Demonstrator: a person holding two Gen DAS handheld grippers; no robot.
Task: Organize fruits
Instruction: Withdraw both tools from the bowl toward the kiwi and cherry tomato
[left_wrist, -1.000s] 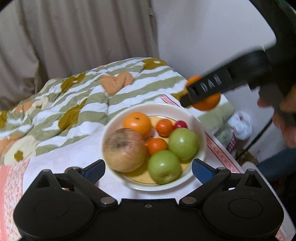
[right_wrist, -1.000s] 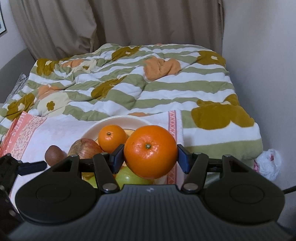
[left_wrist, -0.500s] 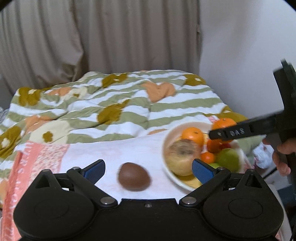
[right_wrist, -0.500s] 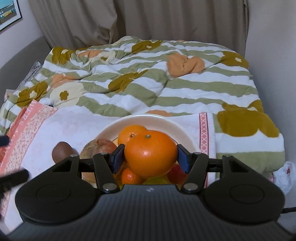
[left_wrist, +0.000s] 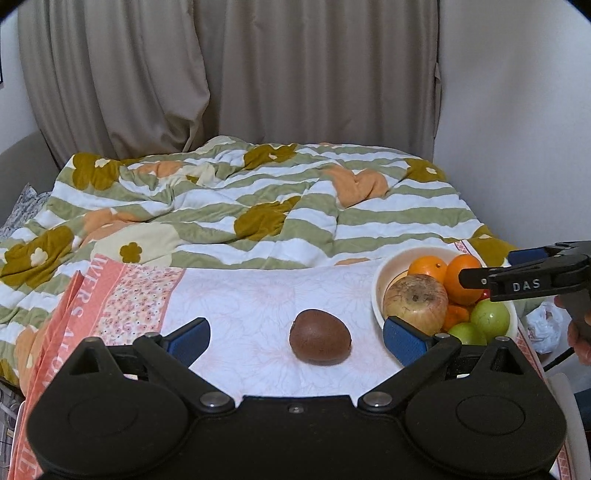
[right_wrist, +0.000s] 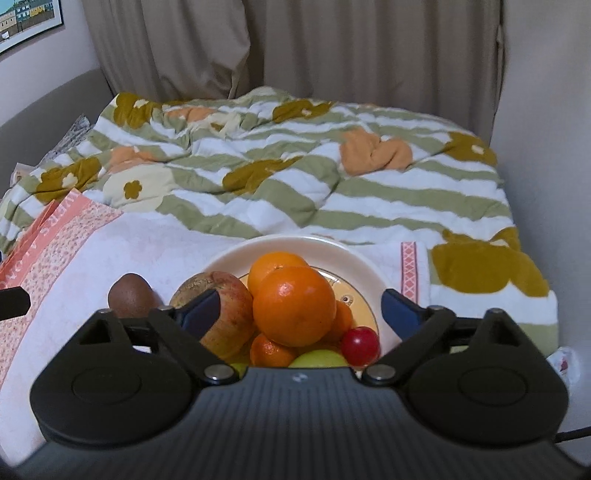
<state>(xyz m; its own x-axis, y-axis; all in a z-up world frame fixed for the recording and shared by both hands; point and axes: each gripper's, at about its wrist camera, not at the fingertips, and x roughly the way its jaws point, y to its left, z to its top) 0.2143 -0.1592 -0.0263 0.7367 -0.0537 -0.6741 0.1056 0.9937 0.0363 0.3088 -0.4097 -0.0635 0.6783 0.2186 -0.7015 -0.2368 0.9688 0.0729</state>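
Two grippers are seen, both w/ jaws spread wide. The right gripper (right_wrist: 297, 310) is opening, pads clear of the large orange (right_wrist: 293, 305) that sits between them on top of the fruit pile; nothing is gripped. The left gripper (left_wrist: 295, 332) is released & empty, w/ the brown kiwi (left_wrist: 320, 342) lying on the white cloth (left_wrist: 258, 295) between its fingers, slightly right of centre, untouched. Just right of the kiwi the cream bowl (left_wrist: 380, 280) is found, holding a blotchy apple (left_wrist: 415, 301), oranges, 2 green apples (left_wrist: 489, 319) & a small red fruit (right_wrist: 360, 345). Lower fruit is partly hidden by the right gripper's body. Beyond, a striped floral blanket (left_wrist: 258, 206) & beige curtains (left_wrist: 295, 74) are seen. At the far right edge a hand (left_wrist: 580, 332) is cut off.
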